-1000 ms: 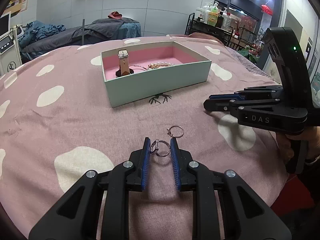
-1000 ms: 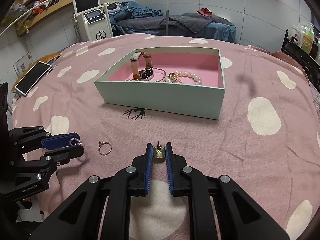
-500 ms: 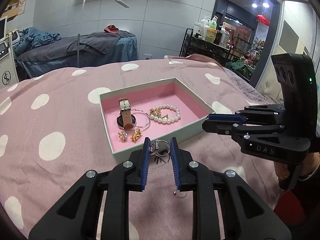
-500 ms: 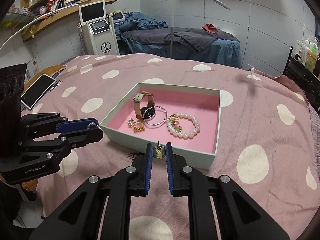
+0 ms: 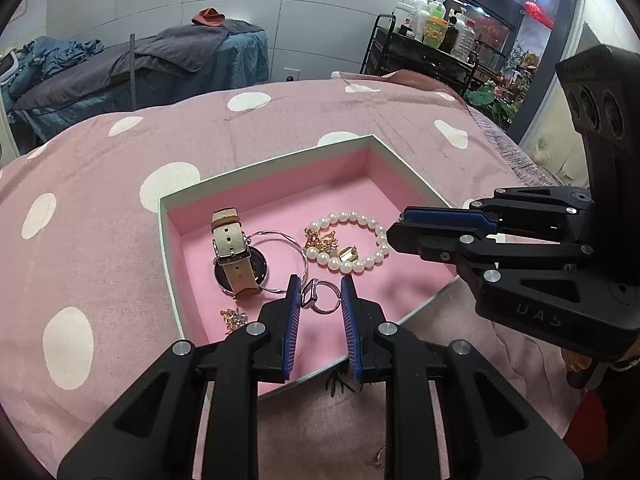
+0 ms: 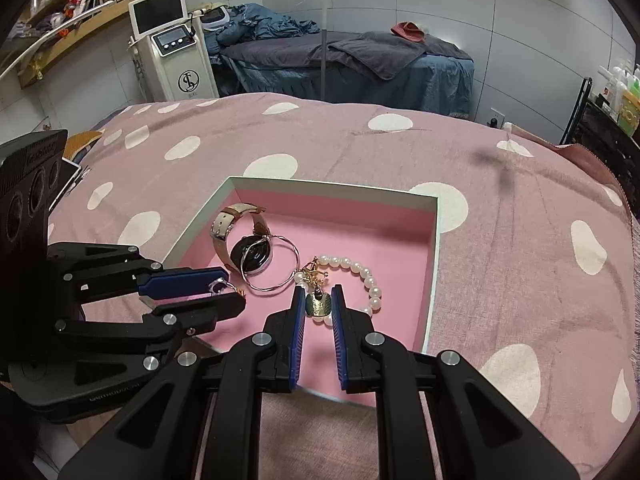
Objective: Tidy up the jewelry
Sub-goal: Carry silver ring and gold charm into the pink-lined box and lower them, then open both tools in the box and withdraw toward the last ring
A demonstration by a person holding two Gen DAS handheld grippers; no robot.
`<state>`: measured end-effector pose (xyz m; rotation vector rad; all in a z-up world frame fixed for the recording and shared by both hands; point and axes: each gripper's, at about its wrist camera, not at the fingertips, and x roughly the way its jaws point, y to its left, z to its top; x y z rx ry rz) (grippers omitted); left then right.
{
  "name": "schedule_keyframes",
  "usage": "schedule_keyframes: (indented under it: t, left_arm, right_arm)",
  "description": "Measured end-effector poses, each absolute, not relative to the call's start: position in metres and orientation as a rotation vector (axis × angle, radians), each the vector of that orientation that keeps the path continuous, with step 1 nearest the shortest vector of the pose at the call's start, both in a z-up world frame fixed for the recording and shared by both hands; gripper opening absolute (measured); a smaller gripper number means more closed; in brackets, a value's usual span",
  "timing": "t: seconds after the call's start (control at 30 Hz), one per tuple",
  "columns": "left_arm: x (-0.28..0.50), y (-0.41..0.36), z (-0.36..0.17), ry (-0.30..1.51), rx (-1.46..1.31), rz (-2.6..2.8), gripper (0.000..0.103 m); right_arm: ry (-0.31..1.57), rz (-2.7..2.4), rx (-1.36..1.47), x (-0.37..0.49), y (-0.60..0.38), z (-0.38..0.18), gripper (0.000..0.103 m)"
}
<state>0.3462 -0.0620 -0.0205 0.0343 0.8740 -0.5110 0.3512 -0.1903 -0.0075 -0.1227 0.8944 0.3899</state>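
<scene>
A mint box with a pink lining (image 5: 260,168) (image 6: 436,264) lies on the pink dotted cloth. In it lie a watch (image 5: 236,256) (image 6: 250,250), a thin bangle (image 5: 286,240) (image 6: 286,264), a pearl bracelet (image 5: 352,240) (image 6: 362,270) and small gold pieces (image 5: 233,316). My left gripper (image 5: 320,300) (image 6: 224,292) is shut on a silver ring (image 5: 316,300), held over the box's near part. My right gripper (image 6: 318,300) (image 5: 400,236) is shut on a gold earring (image 6: 319,304), held over the pearl bracelet.
Another ring (image 5: 378,460) lies on the cloth in front of the box, below my left gripper. A massage bed (image 6: 360,56), a white machine (image 6: 176,48) and a shelf with bottles (image 5: 436,28) stand beyond the table.
Both grippers rose from the cloth and moved forward over the box, each still holding its piece. One ring stayed behind on the cloth.
</scene>
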Motion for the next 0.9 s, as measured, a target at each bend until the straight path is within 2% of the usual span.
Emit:
schedule_keyframes:
  t: [0.77,0.87,0.9]
  left_arm:
    - [0.359,-0.074,-0.033,0.896,0.107,-0.495,0.022]
    - [0.356,-0.073,-0.03,0.884,0.123,-0.484,0.031]
    - [0.355,-0.072,-0.028,0.874,0.127,-0.478,0.04]
  right_arm:
    - [0.936,0.346,-0.174,0.373,-0.178,-0.03,0.013]
    - [0.93,0.342,-0.166,0.373,-0.179,-0.028,0.015]
    - [0.923,0.346,-0.159,0.372,-0.18,-0.026,0.017]
